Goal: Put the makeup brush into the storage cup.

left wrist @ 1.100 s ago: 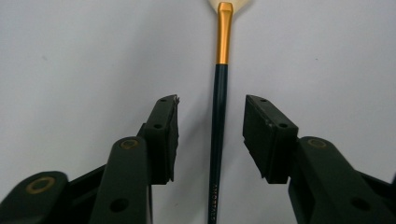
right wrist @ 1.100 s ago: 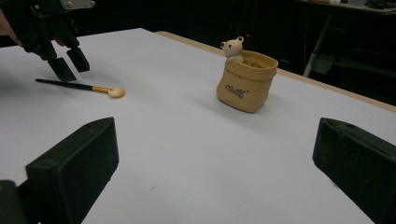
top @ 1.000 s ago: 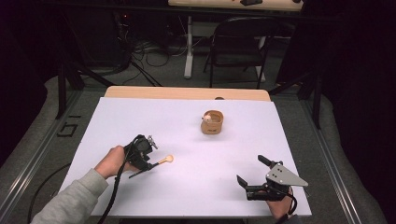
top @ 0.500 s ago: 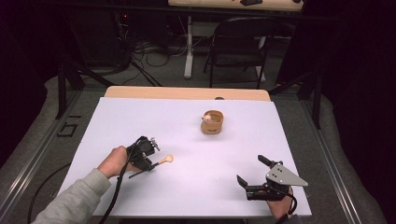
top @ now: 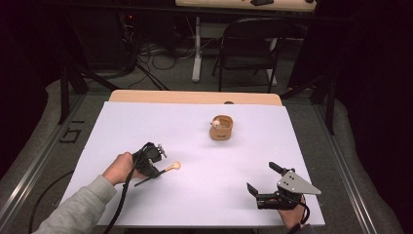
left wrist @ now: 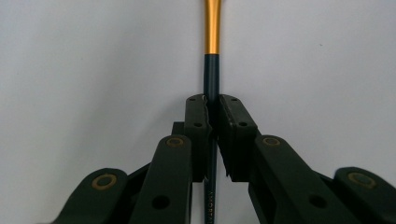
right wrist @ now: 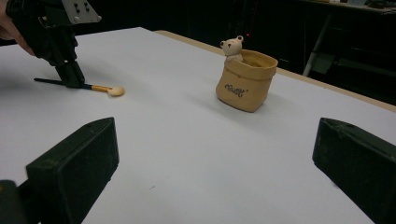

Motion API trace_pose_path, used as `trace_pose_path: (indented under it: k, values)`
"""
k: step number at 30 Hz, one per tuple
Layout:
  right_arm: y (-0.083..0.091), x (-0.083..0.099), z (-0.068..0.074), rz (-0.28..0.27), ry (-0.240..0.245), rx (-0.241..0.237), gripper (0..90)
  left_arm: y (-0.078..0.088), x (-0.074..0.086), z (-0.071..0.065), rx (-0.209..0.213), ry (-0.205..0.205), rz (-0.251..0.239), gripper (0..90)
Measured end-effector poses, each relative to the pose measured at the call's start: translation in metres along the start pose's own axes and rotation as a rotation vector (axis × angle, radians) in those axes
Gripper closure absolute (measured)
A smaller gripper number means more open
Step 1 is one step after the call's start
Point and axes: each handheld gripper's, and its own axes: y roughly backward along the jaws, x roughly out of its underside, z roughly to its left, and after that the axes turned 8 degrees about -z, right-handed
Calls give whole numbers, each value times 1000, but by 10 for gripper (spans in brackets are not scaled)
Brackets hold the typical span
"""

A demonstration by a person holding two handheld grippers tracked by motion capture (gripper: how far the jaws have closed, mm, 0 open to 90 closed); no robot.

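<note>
High view first: the left gripper (top: 157,165) is sitting at about 8 o'clock on the white table (top: 146,126), and its fingers have just been closing on the thin brush with the dark handle, gold ferrule and pale round tip (top: 168,167). The brush is lying flat, tip pointing toward 3 o'clock. The tan sack-shaped pot with a little bear on its rim (top: 221,128) is standing well apart, up around 1 o'clock. The right gripper (top: 263,187) is waiting at 5 o'clock.

Left gripper view: the fingers (left wrist: 198,121) are clenching the dark handle, gold part running out toward 12 o'clock.

Right gripper view: its fingers (right wrist: 74,163) are spread wide, holding nothing, pot ahead at 1 o'clock.

So I'd say the grab is happening; the next move is probably a lift, keeping the brush from slipping.
</note>
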Motion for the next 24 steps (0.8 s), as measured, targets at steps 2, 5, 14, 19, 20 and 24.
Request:
trace_pose_path:
  k: [2,5,14,19,20,24]
  values:
    - [1,0,0,8,1,-2,0,0,0,0,3,-2,3,818]
    - [0,0,0,-1,0,0,0,-1,-1,0,3,0,6,818]
    - [0,0,0,1,1,1,0,-1,-1,2,15,-9,10,824]
    - [0,0,0,2,0,3,0,0,1,2,21,-9,-4,827]
    - [0,0,0,3,0,3,0,1,1,2,20,-7,-6,827]
    - [0,0,0,5,-1,5,0,3,3,2,16,-6,-20,827]
